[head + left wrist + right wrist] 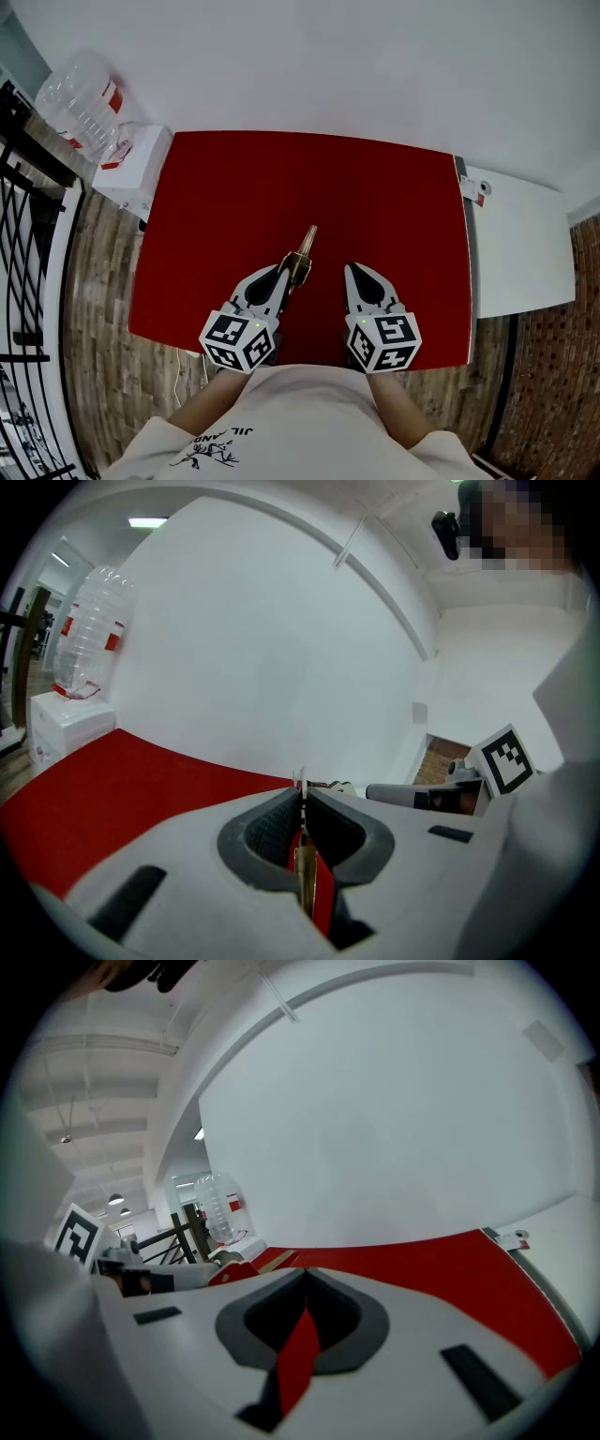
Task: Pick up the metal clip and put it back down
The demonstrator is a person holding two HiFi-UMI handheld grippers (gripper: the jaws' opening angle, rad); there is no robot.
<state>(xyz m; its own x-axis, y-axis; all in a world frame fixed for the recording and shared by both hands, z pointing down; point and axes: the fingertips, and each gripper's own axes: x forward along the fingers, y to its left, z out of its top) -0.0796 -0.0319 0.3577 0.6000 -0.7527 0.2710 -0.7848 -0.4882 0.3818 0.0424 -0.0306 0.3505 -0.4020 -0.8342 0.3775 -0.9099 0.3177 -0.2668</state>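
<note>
Head view, left to right. A black railing [23,234] is cut off by the left edge of the frame. At upper left a clear water bottle [80,103] lies tilted over a white box [131,169]; its neck is hard to make out. The red surface [375,187] fills the centre, and its near edge is hidden behind the person's pale shirt [300,422] at the bottom.

Left gripper [287,272], lower centre: the jaws are all but closed, clamped on the metal clip [303,251]. The brass-coloured clip projects beyond the jaw tips toward the middle of the surface. Its gripped end is covered by the jaws. How far it stands off the surface cannot be judged from above. The left marker cube [239,339] hides the hand behind it.

Right gripper [355,270], just right of the clip and not touching it: the jaws are closed together with nothing in them. The right marker cube [382,339] covers that hand. A white panel [520,244] adjoins the surface at the right and runs out of frame.

Left gripper view: the clip shows edge-on only, as a thin metal strip pinched between the dark pads, so its shape is unreadable. A mosaic patch lies over the upper right.

Right gripper view: the pads meet at the tips. Only a sliver of red surface shows through the slot behind them. The bottle is small and blurred at centre left.
</note>
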